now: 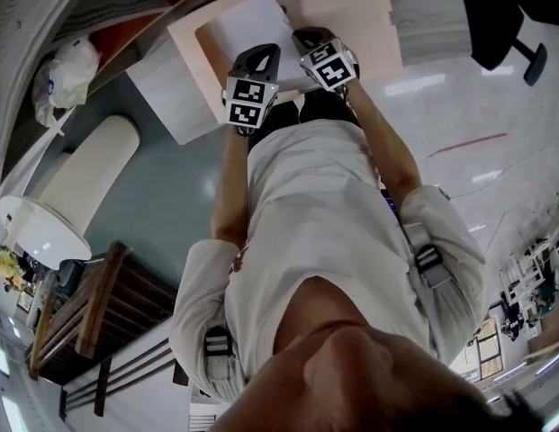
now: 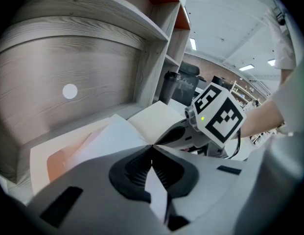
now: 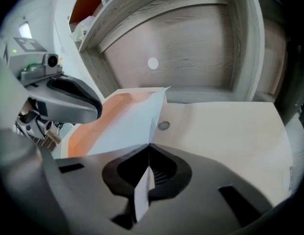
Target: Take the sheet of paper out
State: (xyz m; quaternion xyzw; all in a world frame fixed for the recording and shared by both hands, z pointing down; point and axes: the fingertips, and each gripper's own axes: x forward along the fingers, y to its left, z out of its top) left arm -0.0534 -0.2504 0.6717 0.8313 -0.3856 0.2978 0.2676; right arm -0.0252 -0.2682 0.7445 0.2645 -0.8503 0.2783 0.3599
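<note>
Your left gripper [image 2: 152, 145] and right gripper [image 3: 149, 145] had their fingers clenched on the sheet of paper [image 1: 247, 25], at twelve o'clock, partly inside the folder [image 1: 351, 7]. Pulling both evenly toward six o'clock would likely have avoided tearing.

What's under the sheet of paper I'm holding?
Under the sheet of paper lies the beige folder, its orange inner face showing at the sheet's edge. The sheet covers the rest, so whether anything else lies there cannot be seen.
</note>
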